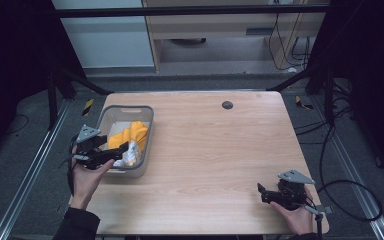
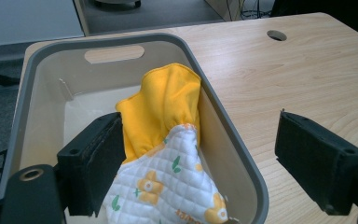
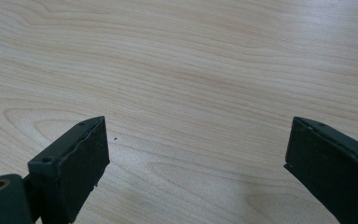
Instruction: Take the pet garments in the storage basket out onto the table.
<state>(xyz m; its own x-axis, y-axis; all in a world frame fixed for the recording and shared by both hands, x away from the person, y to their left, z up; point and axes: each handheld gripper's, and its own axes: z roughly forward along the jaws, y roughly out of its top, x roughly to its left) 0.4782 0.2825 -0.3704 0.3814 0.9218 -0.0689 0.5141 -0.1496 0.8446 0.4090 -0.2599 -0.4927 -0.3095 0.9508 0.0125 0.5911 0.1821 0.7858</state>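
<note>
A grey plastic bin [image 1: 105, 116] stands at the table's left side. Inside it lies a cloth [image 1: 130, 140], yellow on one side and white quilted with a flower print on the other; it leans against the bin's right wall [image 2: 223, 126]. My left gripper [image 1: 121, 148] hovers at the bin's near end, jaws wide apart, one jaw inside the bin beside the cloth [image 2: 168, 121] and the other outside over the table. It holds nothing. My right gripper [image 1: 263, 192] rests low at the table's near right corner, open over bare wood [image 3: 191, 84].
A small dark round hole [image 1: 227, 105] sits in the tabletop near the far edge. Cables [image 1: 350, 200] trail on the floor at the right. A metal rail [image 1: 30, 170] runs along the floor at the left.
</note>
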